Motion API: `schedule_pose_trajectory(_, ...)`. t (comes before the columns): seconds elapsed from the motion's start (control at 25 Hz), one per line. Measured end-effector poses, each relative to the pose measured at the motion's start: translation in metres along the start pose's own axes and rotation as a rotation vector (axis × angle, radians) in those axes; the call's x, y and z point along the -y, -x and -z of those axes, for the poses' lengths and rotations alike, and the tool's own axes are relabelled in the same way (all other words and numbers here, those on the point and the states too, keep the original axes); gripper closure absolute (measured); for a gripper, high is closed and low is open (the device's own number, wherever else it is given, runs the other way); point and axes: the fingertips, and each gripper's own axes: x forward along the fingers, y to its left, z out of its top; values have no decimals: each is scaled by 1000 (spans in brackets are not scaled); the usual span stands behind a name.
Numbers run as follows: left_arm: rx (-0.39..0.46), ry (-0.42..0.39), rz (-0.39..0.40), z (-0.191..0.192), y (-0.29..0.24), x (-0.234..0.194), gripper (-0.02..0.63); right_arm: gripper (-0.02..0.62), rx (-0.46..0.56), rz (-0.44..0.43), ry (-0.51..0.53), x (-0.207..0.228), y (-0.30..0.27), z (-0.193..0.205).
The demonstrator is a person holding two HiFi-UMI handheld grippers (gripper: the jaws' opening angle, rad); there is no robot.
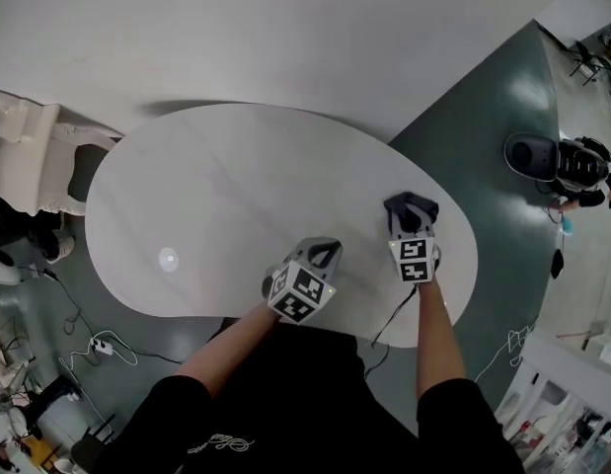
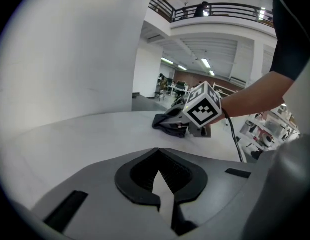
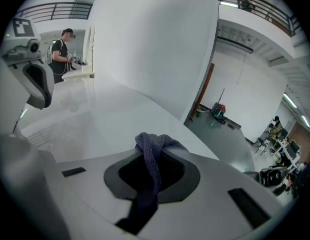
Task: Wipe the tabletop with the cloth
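**Two grippers over a white desk, one gripping the cloth**

Head view: the oval white desk (image 1: pixel 236 186) fills the middle. The left gripper (image 1: pixel 325 252) sits near the desk's front edge. The right gripper (image 1: pixel 411 217) is close beside it, toward the desk's right end. A dark cloth (image 1: pixel 411 203) is bunched at the right gripper's tip and lies on the desk surface.

Left gripper view: these jaws are pressed fully together with nothing between them. Beyond them on the desk are the right gripper's marker cube and the crumpled cloth under its tip.

Right gripper view: the jaws are clamped almost together on a fold of the cloth, which runs between them and bunches over their tips. A person (image 3: pixel 59 51) stands far off at the left.
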Motion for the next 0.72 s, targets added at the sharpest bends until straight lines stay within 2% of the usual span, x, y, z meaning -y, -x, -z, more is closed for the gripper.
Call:
schedule_pose_trajectory(0.28, 11, -26, 60, 18, 25, 3, 598, 569, -39, 30, -64, -48, 27, 12)
schedule_pose_trajectory(0.56, 32, -22, 112, 36, 54, 8, 598, 571, -103, 13, -156, -98, 51, 31)
schedule_pose_trajectory(0.72, 28, -28, 145, 49, 71, 11, 598, 571, -150, 77, -256, -111, 66, 39)
